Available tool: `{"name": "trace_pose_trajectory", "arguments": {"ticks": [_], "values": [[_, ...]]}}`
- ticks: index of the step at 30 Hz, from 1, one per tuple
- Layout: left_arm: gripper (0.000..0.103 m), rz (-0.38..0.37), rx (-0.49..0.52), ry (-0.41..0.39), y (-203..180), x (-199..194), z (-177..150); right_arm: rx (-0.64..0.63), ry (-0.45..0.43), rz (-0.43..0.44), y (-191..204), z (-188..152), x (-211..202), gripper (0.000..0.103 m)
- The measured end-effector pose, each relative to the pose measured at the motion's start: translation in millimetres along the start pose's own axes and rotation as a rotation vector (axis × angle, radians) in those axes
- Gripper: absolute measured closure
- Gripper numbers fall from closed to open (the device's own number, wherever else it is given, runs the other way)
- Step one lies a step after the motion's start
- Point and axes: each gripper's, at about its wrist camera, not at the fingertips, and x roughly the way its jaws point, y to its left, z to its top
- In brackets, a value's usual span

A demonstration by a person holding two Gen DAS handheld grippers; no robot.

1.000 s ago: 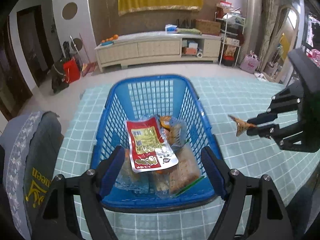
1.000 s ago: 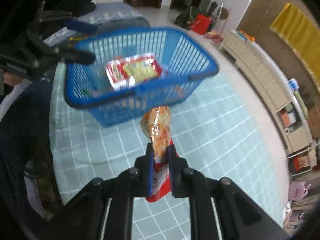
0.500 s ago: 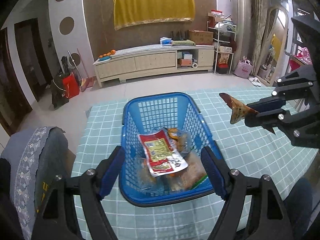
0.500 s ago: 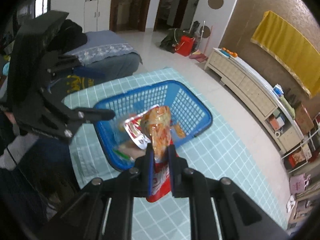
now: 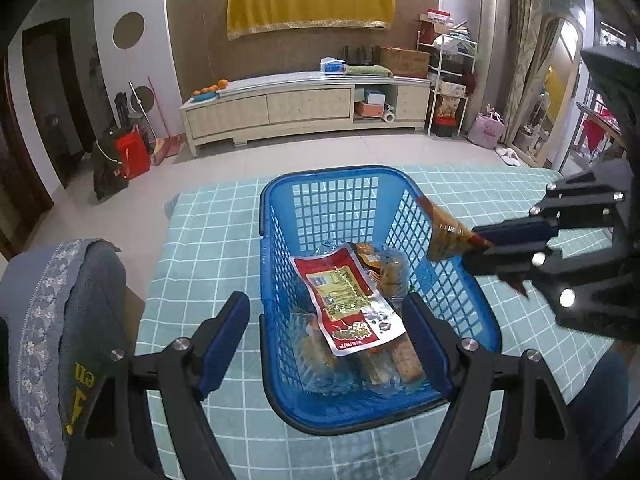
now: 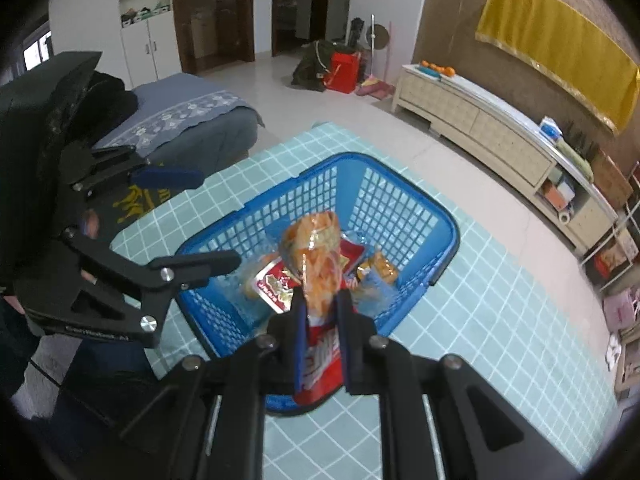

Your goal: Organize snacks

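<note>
A blue plastic basket (image 5: 276,216) stands on the checked tablecloth and also shows in the right wrist view (image 6: 404,200). In it lie a red and yellow snack pouch (image 5: 344,300) and several clear-wrapped snacks (image 5: 390,270). My right gripper (image 6: 322,300) is shut on an orange and red snack packet (image 6: 316,256) and holds it above the basket's right rim; the packet also shows in the left wrist view (image 5: 444,232). My left gripper (image 5: 326,328) is open and empty, hovering over the basket's near end.
The teal checked tablecloth (image 5: 208,240) covers the table. A grey-blue cloth with lace trim (image 5: 60,300) lies at the left. A long low cabinet (image 5: 296,108) stands against the far wall across bare floor.
Both grippers have risen above the table. My right gripper has carried the packet left, from beside the basket to over its right rim.
</note>
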Motion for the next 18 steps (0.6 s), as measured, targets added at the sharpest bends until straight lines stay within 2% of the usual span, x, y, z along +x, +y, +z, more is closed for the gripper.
{"name": "trace_pose_trajectory", "arguments": {"ticks": [5, 8, 10, 12, 14, 16, 18], "values": [[0.026, 0.019, -0.014, -0.006, 5.6, 4.2, -4.9, 0.044, -0.023, 0.006, -5.6, -2.2, 17.9, 0.085], [0.026, 0.022, -0.021, -0.035, 7.0, -0.9, -9.6, 0.062, -0.029, -0.037, -6.4, -7.2, 23.0, 0.072], [0.026, 0.026, -0.040, -0.060, 7.0, -5.9, -12.7, 0.067, -0.053, -0.075, -5.4, -12.0, 19.9, 0.046], [0.026, 0.023, -0.053, -0.073, 5.4, -10.0, -16.2, 0.099, -0.093, -0.094, -7.4, -18.1, 11.0, 0.034], [0.026, 0.021, -0.059, -0.093, 2.2, -16.5, -18.1, 0.142, -0.124, -0.079, -11.4, -24.7, -0.2, 0.028], [0.026, 0.019, -0.071, -0.124, -2.5, -27.2, -20.8, 0.164, -0.138, -0.120, -13.5, -29.9, -12.5, 0.023], [0.019, 0.019, -0.077, -0.152, -6.3, -37.5, -21.9, 0.211, -0.175, -0.147, -14.9, -40.3, -33.3, 0.021]]}}
